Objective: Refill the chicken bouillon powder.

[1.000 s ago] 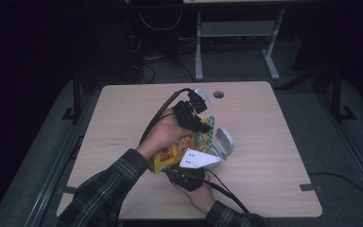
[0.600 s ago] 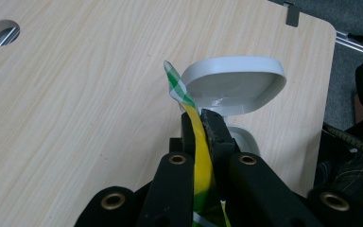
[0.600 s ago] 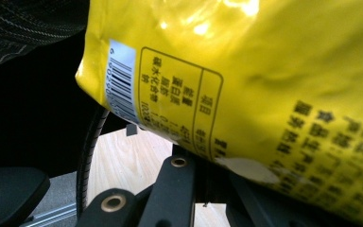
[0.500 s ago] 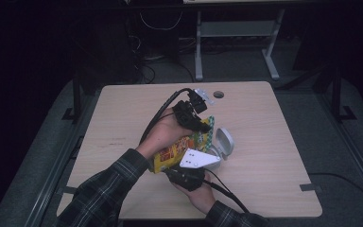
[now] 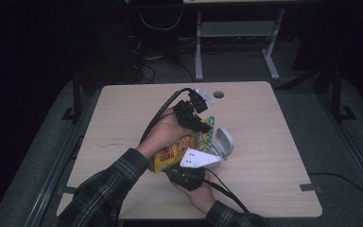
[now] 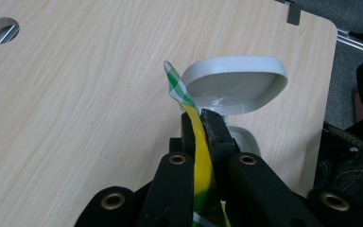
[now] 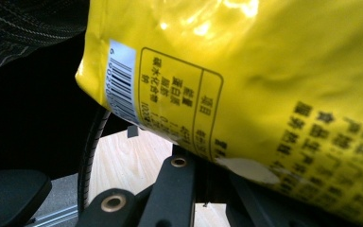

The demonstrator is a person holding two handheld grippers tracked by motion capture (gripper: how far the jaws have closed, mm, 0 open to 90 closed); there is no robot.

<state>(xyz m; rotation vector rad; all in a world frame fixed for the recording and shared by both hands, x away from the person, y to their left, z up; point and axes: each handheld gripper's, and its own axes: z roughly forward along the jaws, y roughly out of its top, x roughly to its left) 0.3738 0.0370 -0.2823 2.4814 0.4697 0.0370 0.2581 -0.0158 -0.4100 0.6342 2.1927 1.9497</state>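
Near table centre, tool-pinched yellow bag (image 5: pixel 179 150)

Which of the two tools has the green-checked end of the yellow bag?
The left tool: it is shut on the yellow bag just below its green-checked end, beside the white container with its lid up. The right tool grips the opposite, printed end nearer the person.

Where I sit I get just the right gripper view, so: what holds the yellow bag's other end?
Observer: The left gripper, its fingers shut on the bag at its green checked top edge.
Operator: Anything beyond that edge?
Observer: A white container with its lid flipped open, standing on the table just past those fingers.
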